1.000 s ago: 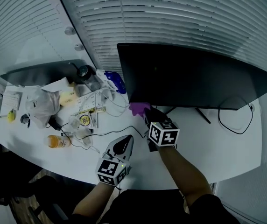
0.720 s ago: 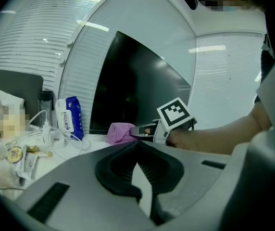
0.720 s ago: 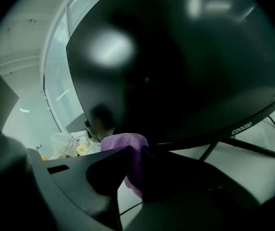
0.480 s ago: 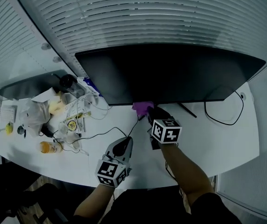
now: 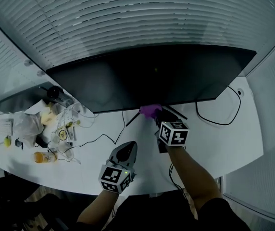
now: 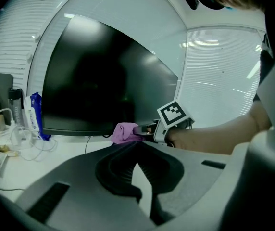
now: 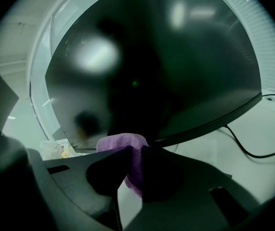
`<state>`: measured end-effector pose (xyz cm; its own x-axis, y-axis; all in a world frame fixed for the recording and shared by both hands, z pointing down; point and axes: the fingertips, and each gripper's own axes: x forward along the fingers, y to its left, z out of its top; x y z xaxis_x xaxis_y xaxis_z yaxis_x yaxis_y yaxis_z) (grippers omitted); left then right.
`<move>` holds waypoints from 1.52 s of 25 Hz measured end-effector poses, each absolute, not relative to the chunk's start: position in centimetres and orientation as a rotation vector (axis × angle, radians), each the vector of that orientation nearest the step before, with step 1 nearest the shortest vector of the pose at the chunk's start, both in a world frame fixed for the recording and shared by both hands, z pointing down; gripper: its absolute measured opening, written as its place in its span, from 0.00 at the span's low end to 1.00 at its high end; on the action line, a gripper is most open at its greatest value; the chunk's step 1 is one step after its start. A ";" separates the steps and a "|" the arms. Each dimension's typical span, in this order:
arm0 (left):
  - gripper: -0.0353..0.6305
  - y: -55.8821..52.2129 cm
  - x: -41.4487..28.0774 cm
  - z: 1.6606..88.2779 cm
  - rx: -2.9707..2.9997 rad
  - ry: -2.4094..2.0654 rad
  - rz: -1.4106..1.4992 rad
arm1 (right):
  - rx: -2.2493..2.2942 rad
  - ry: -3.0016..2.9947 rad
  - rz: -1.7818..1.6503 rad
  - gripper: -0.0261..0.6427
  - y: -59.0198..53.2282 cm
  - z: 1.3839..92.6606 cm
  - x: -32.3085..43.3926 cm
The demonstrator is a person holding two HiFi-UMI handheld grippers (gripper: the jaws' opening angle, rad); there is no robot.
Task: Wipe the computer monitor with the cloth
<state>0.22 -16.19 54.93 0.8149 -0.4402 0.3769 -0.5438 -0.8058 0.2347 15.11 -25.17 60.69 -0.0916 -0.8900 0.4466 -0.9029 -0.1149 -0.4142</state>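
Note:
A wide black monitor [image 5: 147, 78] stands on the white desk [image 5: 224, 143], its screen dark. My right gripper [image 5: 155, 113] is shut on a purple cloth [image 5: 150, 111], held against the screen's bottom edge near the middle. In the right gripper view the cloth [image 7: 128, 153] bulges between the jaws just below the monitor [image 7: 152, 71]. My left gripper [image 5: 127, 150] hangs over the desk in front, its jaws closed with nothing between them. From the left gripper view, the cloth [image 6: 124, 132] and the right gripper [image 6: 149, 129] show under the monitor [image 6: 104, 81].
Clutter sits at the desk's left: a laptop [image 5: 17, 94], a plastic bag [image 5: 24, 124], an orange bottle [image 5: 41, 156], white cables [image 5: 75, 114]. A black cable [image 5: 219, 114] loops at the right. The monitor stand's legs [image 5: 132, 118] splay under the screen. Blinds [image 5: 128, 23] lie behind.
The head view has swung left to right, so the monitor now sits centred. My right gripper with the cloth has slid rightward along the screen's lower edge. The left gripper has hardly moved.

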 end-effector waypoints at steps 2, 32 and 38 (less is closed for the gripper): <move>0.06 -15.7 1.8 54.8 2.672 -0.731 0.445 | 2.116 -2.068 1.008 0.16 -24.5 60.7 16.8; 0.06 -8.7 25.6 54.7 2.714 -0.577 0.446 | 2.292 -1.894 1.007 0.16 -14.4 61.4 43.7; 0.06 -7.2 27.4 53.3 2.719 -0.592 0.444 | 2.292 -1.900 1.008 0.16 -13.0 60.4 45.7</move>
<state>27.40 -7.24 53.29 0.8656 -0.3450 0.3629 -0.4452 -0.8620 0.2426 45.70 -13.05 60.39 0.0636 -0.8821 0.4667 -0.8812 -0.2692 -0.3887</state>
